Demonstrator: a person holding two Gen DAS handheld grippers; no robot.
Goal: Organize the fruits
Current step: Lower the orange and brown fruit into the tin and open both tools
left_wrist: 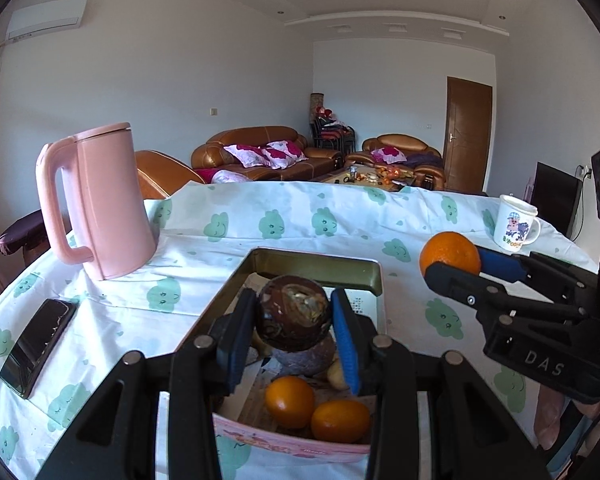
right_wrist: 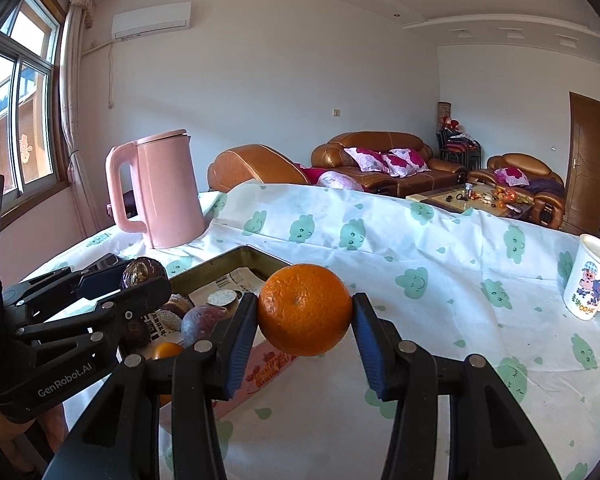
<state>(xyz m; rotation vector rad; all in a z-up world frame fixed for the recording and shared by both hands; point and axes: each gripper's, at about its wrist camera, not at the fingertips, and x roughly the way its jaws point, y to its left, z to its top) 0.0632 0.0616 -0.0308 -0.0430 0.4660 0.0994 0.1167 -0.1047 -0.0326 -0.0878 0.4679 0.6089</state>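
A cloud-print tablecloth [right_wrist: 440, 240] covers the table, with wide bare cloth to the right of the metal tray [left_wrist: 320, 266] and toward the far edge; a pink kettle [left_wrist: 100, 204] stands far left, a black phone [left_wrist: 38, 346] lies near left, and a cartoon mug [right_wrist: 592, 280] sits far right by the edge. The tray, lined with newspaper, holds the remaining fruit: two small oranges [left_wrist: 316, 410] at its near end, with dark passion fruits and a cut piece further in.

The right gripper [right_wrist: 305, 322] is closed on a large orange [right_wrist: 305, 308], held in the air just right of the tray, its blue pads touching the fruit's two sides at the widest part. The orange looks firm, fairly heavy and round, with a dimpled skin that should give grip; pressed off-centre it would likely squirt out.

The left gripper [left_wrist: 292, 324] is clamped on a mottled brown passion fruit [left_wrist: 294, 312] above the tray, pads on opposite sides. That shell looks stiff, light and smooth, so a hard squeeze could crack it.

Judged from here, the safest room for setting fruit down is the bare cloth on the right, short of the mug and the table's edge.
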